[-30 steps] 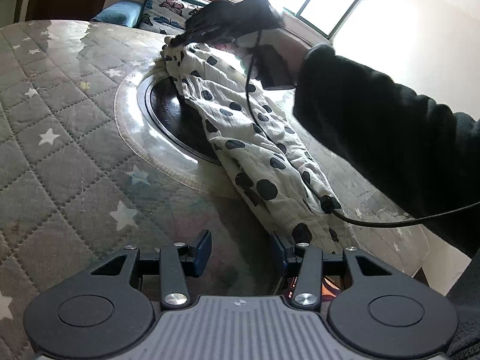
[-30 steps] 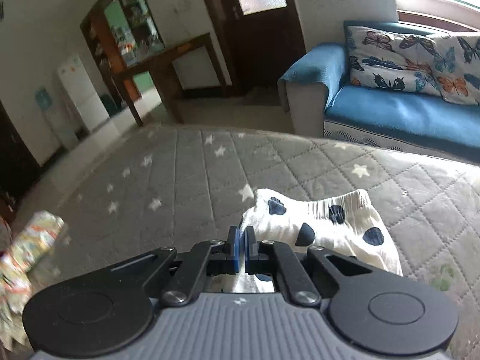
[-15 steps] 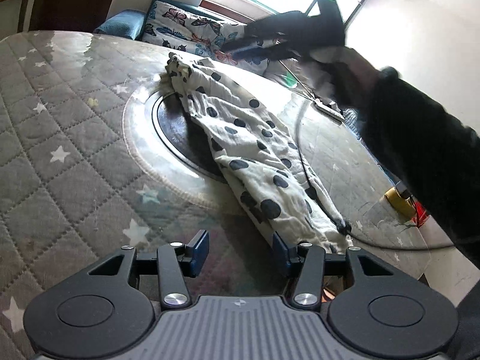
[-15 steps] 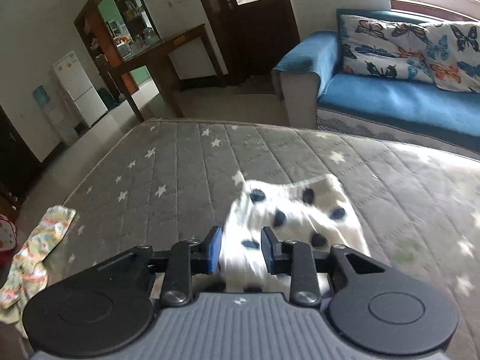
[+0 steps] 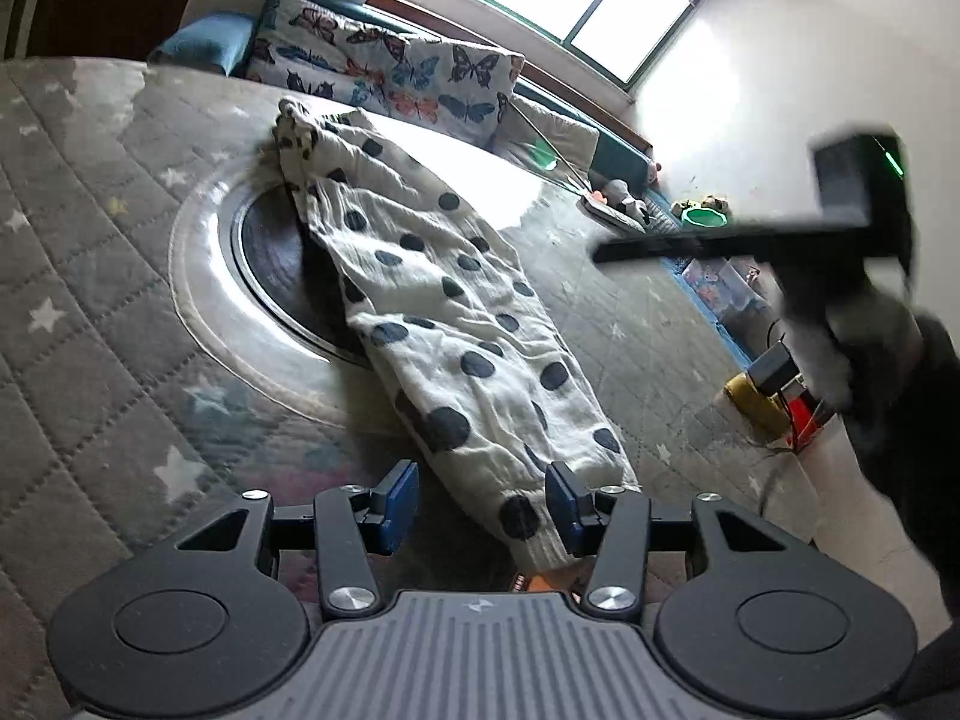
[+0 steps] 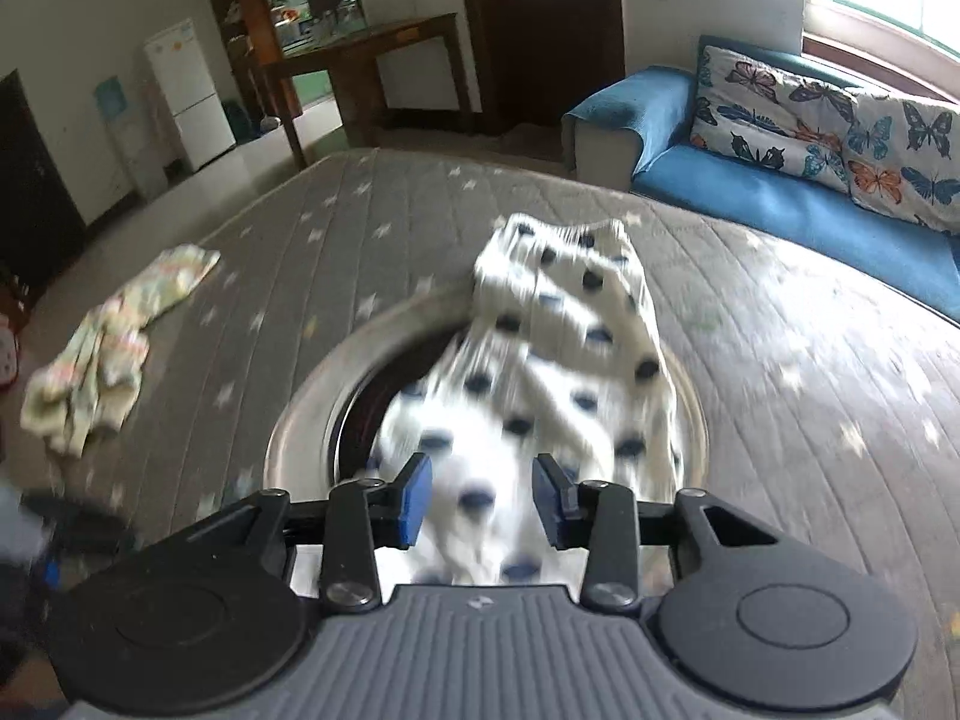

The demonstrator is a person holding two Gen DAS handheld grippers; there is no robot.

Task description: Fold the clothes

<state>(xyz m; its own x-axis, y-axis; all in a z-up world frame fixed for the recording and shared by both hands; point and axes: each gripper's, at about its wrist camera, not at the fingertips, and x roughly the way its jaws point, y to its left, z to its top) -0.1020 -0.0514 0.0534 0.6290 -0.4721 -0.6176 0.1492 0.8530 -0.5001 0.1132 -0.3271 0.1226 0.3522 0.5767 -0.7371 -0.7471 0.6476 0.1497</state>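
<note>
A white garment with dark polka dots (image 5: 444, 324) lies stretched in a long strip across the grey star-quilted table cover (image 5: 78, 276), over a round dark inset. My left gripper (image 5: 483, 501) is open, its jaws on either side of the garment's near end. My right gripper (image 6: 483, 501) is open and empty above the garment (image 6: 564, 348), which is blurred in the right wrist view. The right gripper also shows blurred at the right of the left wrist view (image 5: 606, 252), off the cloth.
A pale patterned garment (image 6: 108, 348) lies crumpled at the table's left edge. A blue sofa (image 6: 792, 210) with butterfly cushions (image 5: 384, 78) stands behind the table. Yellow and red items (image 5: 774, 402) sit past the table's right edge.
My right gripper opened, let go of the far end of the polka-dot garment and pulled back away from it. My left gripper stayed open at the near end.
</note>
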